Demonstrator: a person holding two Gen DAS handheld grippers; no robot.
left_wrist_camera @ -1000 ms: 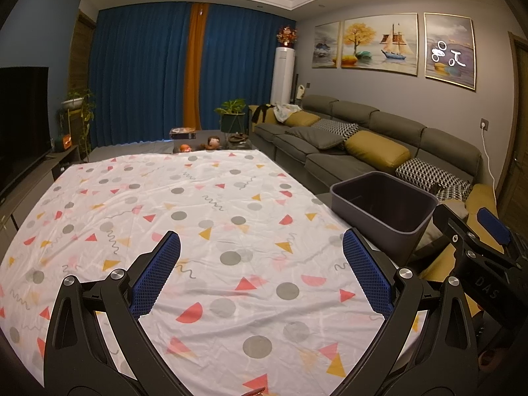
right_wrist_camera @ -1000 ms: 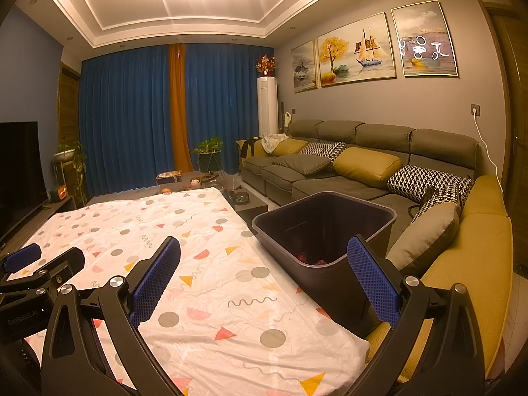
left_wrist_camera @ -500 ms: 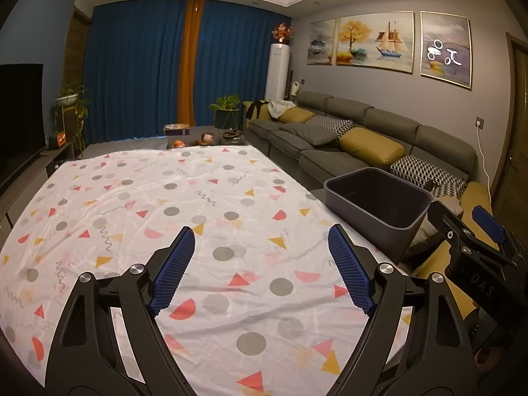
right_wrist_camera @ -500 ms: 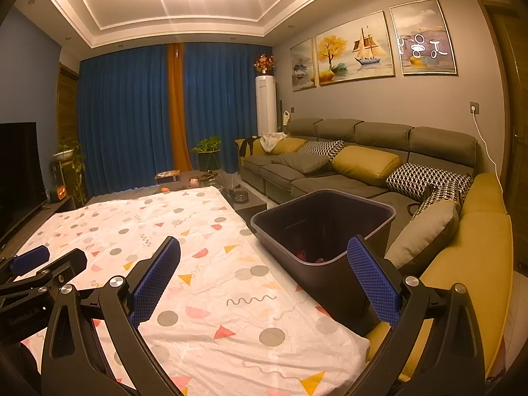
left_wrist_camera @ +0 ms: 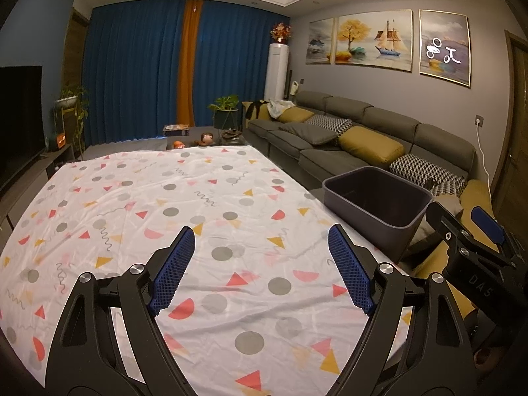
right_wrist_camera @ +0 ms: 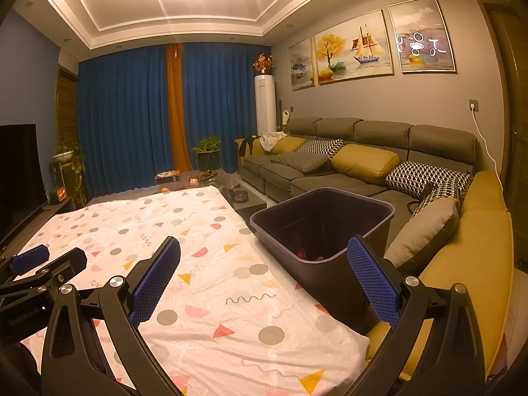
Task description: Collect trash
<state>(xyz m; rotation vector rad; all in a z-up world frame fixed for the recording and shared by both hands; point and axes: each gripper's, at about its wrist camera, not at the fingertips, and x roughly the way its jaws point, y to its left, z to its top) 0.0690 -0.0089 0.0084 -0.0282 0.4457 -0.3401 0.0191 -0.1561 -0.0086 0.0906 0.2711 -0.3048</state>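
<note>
Both the left gripper (left_wrist_camera: pixel 260 267) and the right gripper (right_wrist_camera: pixel 264 280) are hanging wide open and gripping nothing, the left having just narrowed slightly. Beside them, the patterned sheet (left_wrist_camera: pixel 148 198) is showing no trash; red scraps (right_wrist_camera: pixel 308 253) are lying inside the dark bin (right_wrist_camera: pixel 379 227), so collecting is looking nearly finished.

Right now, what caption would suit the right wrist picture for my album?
Open right gripper over a patterned cloth, beside a dark bin with red scraps inside, before a grey sofa.
</note>
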